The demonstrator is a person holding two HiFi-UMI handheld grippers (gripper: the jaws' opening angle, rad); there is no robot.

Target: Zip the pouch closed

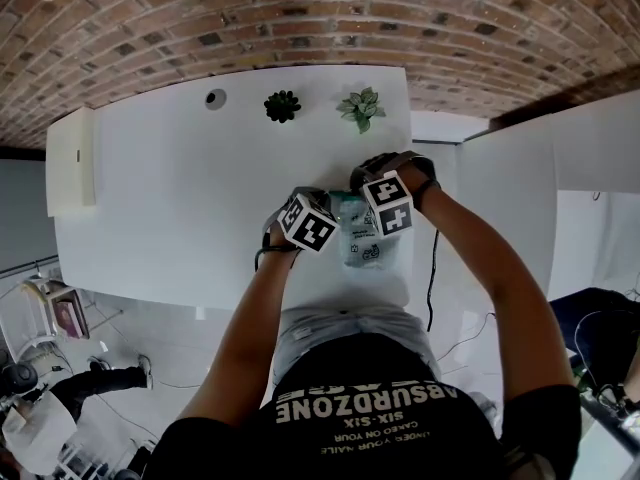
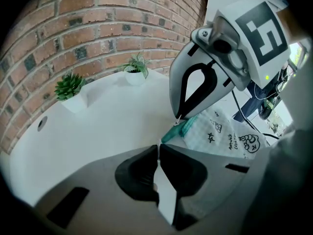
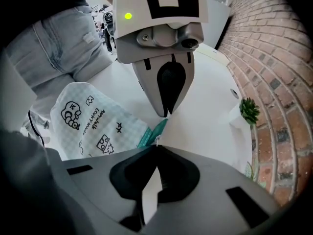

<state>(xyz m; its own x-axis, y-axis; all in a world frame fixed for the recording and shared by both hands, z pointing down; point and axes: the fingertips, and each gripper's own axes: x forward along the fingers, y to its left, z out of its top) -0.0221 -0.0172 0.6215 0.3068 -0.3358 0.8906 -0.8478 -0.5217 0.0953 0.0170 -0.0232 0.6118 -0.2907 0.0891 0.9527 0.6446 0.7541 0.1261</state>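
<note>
The pouch [image 1: 366, 244] is white-and-mint check with cartoon prints and lies on the white table [image 1: 180, 198] in front of the person. Its teal zipper strip [image 3: 155, 129] runs along one edge. My left gripper [image 1: 325, 226] is shut on the end of that teal strip [image 2: 168, 135]; in the right gripper view the left gripper [image 3: 166, 115] pinches it from above. Close beside it, my right gripper [image 3: 156, 145] is shut on the small metal zipper pull [image 3: 157, 140]. In the left gripper view the right gripper [image 2: 178, 117] meets the strip. The pouch body [image 2: 222, 135] trails toward the person.
Two small potted plants [image 1: 283, 105] [image 1: 361, 108] stand at the table's far edge by the brick wall, near a round cable hole [image 1: 215, 98]. A cream box [image 1: 72, 158] lies at the left end. A black cable [image 1: 432, 268] hangs off the right side.
</note>
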